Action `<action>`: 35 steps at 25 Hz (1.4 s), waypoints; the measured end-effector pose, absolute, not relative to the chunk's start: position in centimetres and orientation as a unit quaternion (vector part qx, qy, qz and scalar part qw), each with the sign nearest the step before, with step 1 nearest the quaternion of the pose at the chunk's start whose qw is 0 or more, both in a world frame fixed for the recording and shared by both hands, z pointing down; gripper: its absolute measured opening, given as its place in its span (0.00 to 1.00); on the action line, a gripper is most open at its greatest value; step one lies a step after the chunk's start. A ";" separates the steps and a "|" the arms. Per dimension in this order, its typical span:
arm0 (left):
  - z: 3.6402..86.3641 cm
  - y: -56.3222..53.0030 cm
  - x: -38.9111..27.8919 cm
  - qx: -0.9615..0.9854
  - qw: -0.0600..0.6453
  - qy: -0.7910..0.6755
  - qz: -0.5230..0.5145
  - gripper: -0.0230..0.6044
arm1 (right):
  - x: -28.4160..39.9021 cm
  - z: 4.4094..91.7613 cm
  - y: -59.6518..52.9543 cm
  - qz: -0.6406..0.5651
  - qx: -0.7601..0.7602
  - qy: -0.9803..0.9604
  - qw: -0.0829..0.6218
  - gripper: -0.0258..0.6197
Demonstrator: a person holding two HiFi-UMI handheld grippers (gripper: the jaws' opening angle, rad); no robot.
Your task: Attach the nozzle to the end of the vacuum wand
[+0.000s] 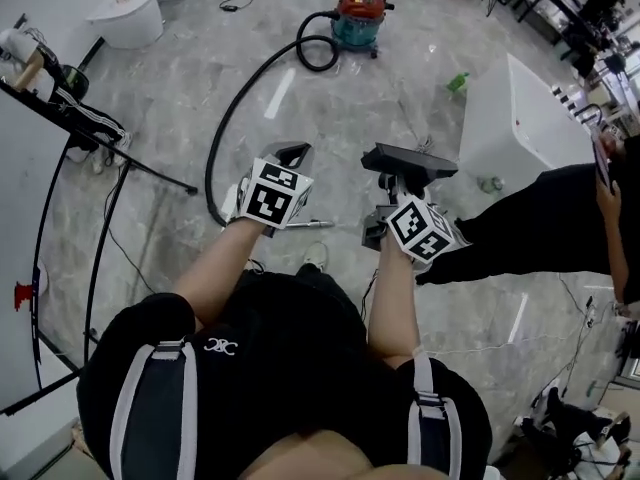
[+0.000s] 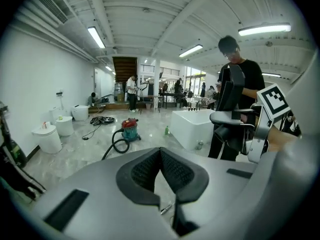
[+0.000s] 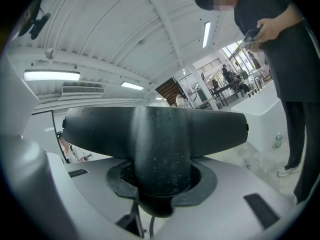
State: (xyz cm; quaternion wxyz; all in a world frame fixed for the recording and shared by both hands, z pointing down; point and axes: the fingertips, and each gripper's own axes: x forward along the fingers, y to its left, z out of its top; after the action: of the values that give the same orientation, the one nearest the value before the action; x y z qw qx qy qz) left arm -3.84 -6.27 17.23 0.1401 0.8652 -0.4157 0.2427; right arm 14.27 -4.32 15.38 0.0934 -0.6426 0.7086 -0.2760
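I read left tongs (image 1: 288, 154) pressed together, nothing between. Right tongs (image 3: 159, 176) clamped on neck of nozzle (image 3: 155, 129), its wide head crosswise above pads. Both tongs side by side over floor (image 1: 400, 78). Vacuum (image 1: 358, 18) well ahead, hose (image 1: 236, 100) curving back toward left tongs.

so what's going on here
A person holds a gripper in each hand. The right gripper is shut on the black nozzle. The left gripper is shut and empty. The vacuum sits on the floor ahead, its hose curling back towards the person; the nozzle isn't fitted to anything yet.
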 end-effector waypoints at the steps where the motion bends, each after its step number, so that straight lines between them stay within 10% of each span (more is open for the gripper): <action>1: 18.3 -7.3 -3.3 0.862 0.143 -0.415 0.252 0.05 | 14.8 16.4 -5.7 -0.287 -0.639 0.709 0.087 0.27; 14: 47.9 -15.5 -2.5 0.814 0.279 -0.336 0.382 0.05 | 16.4 42.1 -15.8 -0.450 -0.629 0.634 0.007 0.27; 29: 101.3 -7.6 -1.2 0.781 0.230 -0.095 0.573 0.06 | 17.8 89.2 -13.6 -0.573 -0.596 0.563 -0.016 0.27; 35: 112.8 -1.0 -0.3 0.742 0.209 -0.003 0.638 0.35 | 18.6 95.6 -10.0 -0.602 -0.588 0.540 -0.012 0.27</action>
State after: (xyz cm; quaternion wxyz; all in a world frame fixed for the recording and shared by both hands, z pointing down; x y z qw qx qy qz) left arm -0.34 -0.99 112.76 0.2087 0.7416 -0.0027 0.6376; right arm 18.58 -9.95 95.56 -0.0123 -0.5879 0.5402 -0.6020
